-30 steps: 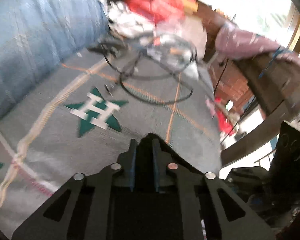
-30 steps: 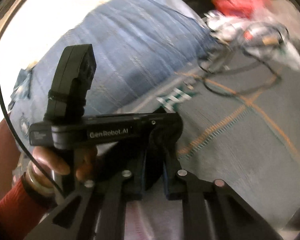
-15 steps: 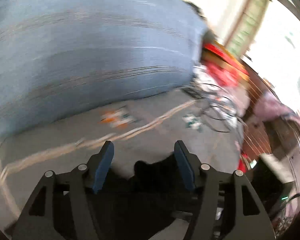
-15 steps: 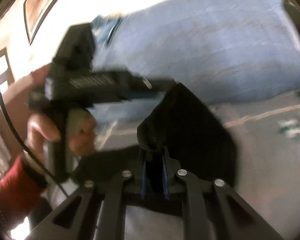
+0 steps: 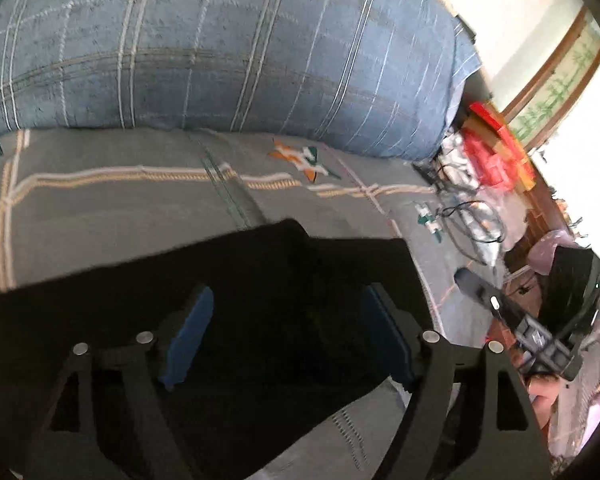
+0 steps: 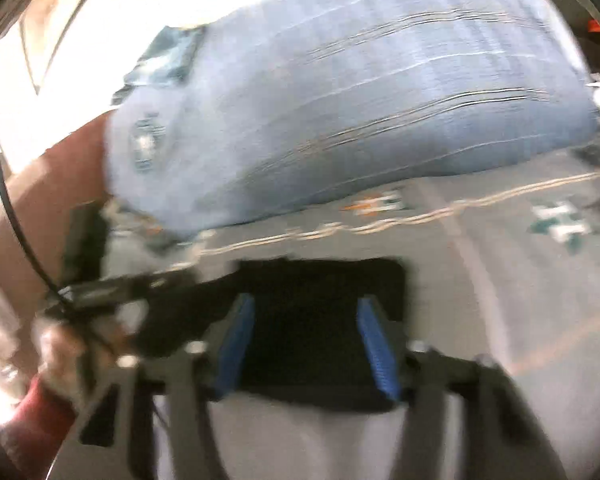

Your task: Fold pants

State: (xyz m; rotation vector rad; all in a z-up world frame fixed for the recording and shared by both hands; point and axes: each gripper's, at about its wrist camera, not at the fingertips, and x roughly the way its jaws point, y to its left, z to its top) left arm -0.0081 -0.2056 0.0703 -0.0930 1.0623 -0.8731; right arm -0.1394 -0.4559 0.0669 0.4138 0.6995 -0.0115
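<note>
Pants (image 5: 300,272) on bedspread (image 5: 100,208) | left tool (image 5: 288,332) opening, pants between | right tool (image 6: 306,340) spread | pillow (image 5: 220,48) beyond

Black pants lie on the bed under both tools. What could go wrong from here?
1. The left tool is opening its jaws with the black pants between them; cloth could catch and pull the fold apart.
2. Loose cables lie on the bedspread just past the pants; a wide sweep might snag them.
</note>
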